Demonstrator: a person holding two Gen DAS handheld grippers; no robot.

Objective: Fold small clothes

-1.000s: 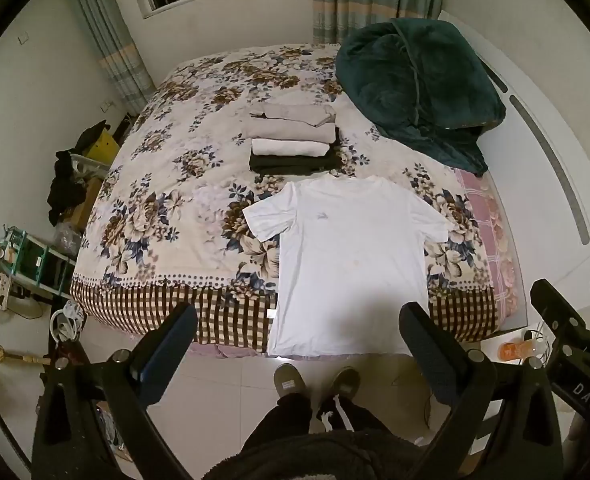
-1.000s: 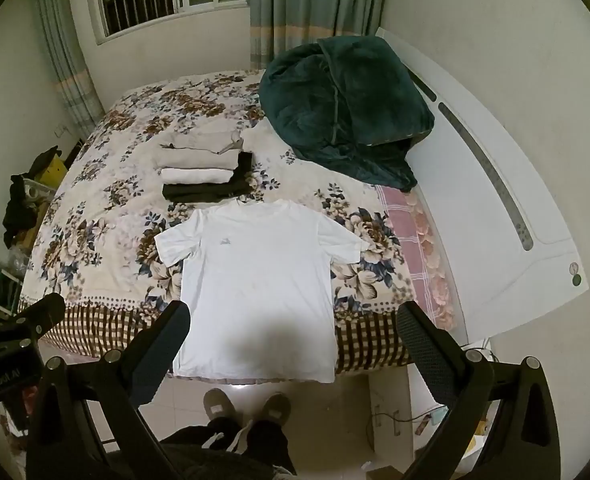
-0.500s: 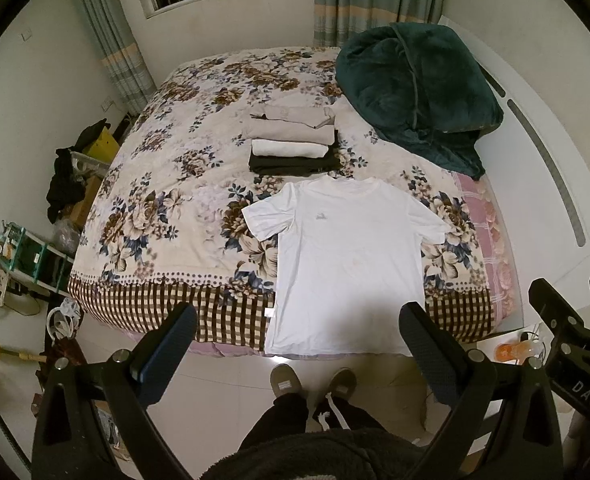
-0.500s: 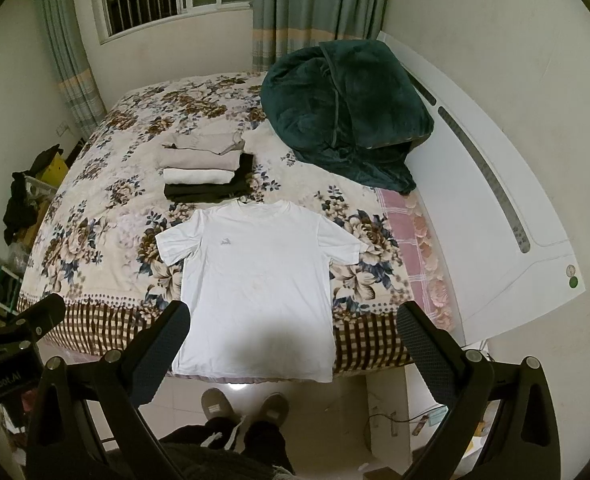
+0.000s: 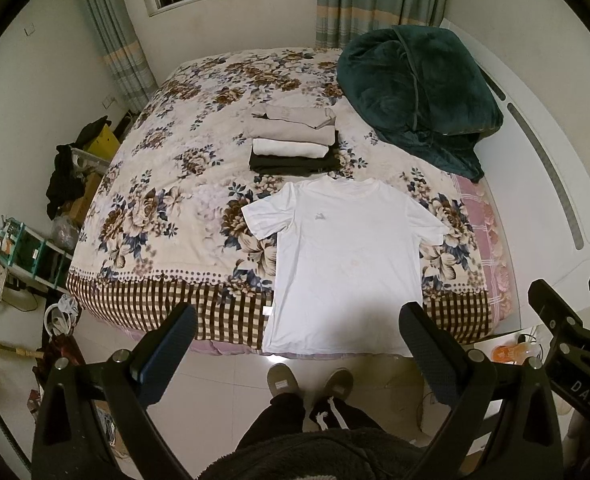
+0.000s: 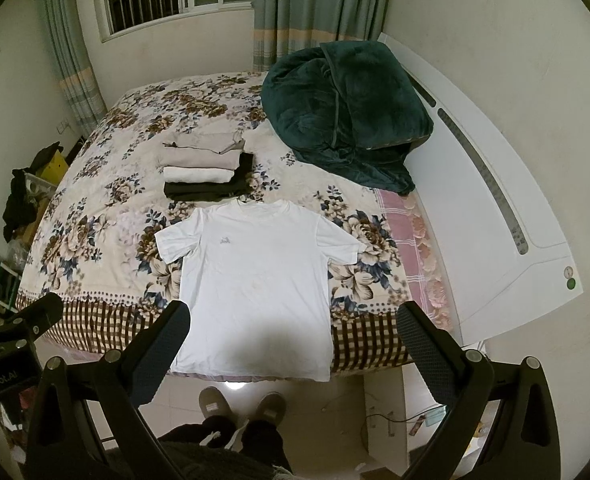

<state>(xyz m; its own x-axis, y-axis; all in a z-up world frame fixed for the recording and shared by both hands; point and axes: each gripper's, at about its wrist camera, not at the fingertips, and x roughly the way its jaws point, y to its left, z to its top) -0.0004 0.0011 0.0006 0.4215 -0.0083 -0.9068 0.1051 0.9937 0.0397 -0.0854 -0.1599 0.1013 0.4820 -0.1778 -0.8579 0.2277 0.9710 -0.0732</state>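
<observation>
Both tongs [image 5: 297,344] [image 6: 293,340] spread wide, white T-shirt [image 5: 345,256] flat (hem overhanging bed edge [image 5: 167,312])

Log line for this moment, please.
phase: pre-grasp | left gripper: open, empty | right gripper: open, empty | shirt: flat on bed | stack: folded

The white T-shirt [image 5: 347,256] is thin, smooth matt cloth; the floral bedspread [image 5: 167,216] under it looks soft and fleecy. The dark green blanket [image 5: 415,92] is thick plush. Floor tiles [image 6: 335,412] shine glossily, and each tool [image 5: 297,340] [image 6: 293,338] is matt black plastic with textured finger pads [image 5: 425,344]
</observation>
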